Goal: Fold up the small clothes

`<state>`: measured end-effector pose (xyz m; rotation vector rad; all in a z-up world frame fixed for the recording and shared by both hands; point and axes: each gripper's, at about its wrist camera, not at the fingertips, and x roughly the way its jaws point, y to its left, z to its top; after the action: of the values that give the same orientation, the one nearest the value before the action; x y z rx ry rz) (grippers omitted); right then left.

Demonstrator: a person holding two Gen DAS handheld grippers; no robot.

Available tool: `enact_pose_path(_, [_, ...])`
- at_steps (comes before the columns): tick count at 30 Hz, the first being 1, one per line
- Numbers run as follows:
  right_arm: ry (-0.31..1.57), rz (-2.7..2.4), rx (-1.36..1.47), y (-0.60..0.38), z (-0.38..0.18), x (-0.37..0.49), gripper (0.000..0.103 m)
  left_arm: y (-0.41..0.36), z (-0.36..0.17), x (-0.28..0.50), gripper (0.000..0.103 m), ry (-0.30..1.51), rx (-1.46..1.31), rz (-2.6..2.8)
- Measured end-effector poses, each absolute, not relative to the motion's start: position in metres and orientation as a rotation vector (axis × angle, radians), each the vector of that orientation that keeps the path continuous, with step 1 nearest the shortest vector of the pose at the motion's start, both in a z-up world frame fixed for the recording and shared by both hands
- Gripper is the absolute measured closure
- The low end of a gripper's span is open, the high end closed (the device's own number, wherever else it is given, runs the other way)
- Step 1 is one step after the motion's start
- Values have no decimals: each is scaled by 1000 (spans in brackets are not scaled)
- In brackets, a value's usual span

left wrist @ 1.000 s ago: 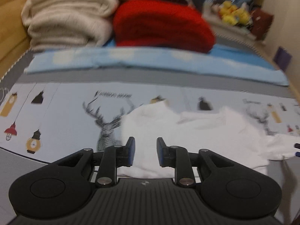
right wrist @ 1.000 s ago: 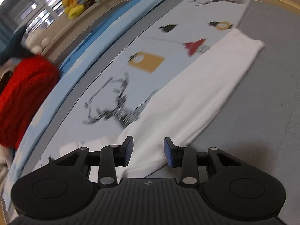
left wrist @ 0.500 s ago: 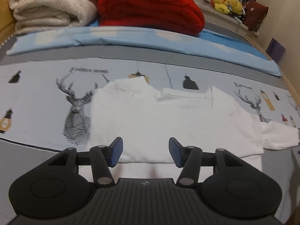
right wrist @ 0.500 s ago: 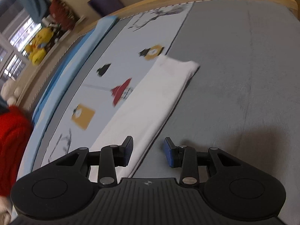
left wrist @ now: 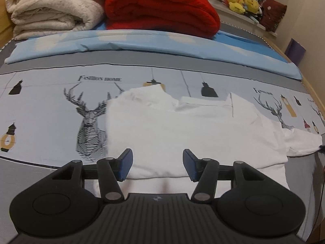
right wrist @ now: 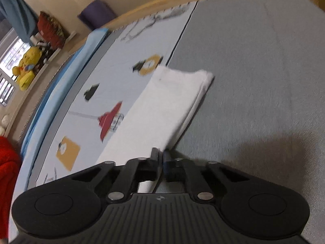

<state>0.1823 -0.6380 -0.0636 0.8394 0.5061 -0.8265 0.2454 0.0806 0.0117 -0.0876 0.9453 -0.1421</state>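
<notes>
The right hand-held gripper (right wrist: 160,156) has its jaws pinched together on the near edge of the white garment (right wrist: 162,109), along the sleeve that stretches toward the bed's far corner over the grey sheet (right wrist: 254,81). The left hand-held gripper (left wrist: 158,165) hangs with its jaws apart over the garment's near hem (left wrist: 182,138), pads not touching cloth. The garment lies spread flat mid-bed, across the deer-printed cover (left wrist: 89,118), well short of the folded red blanket (left wrist: 160,10) and cream blanket (left wrist: 52,10) at the far edge. The right pinch looks shallow and may catch only one layer; lifting then could drag the sleeve crooked or let it slip free.
</notes>
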Motion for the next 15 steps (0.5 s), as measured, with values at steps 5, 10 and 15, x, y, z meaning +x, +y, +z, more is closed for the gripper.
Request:
enact_pose_path(5, [355, -765, 434, -549, 17, 219, 100, 106, 23, 245, 43, 919, -123, -100])
enact_pose_path(10, [138, -331, 163, -368, 99, 226, 100, 139, 34, 245, 43, 896, -191, -50])
enact_pose_path(15, [236, 241, 163, -202, 102, 212, 99, 167, 37, 251, 43, 900, -280, -7])
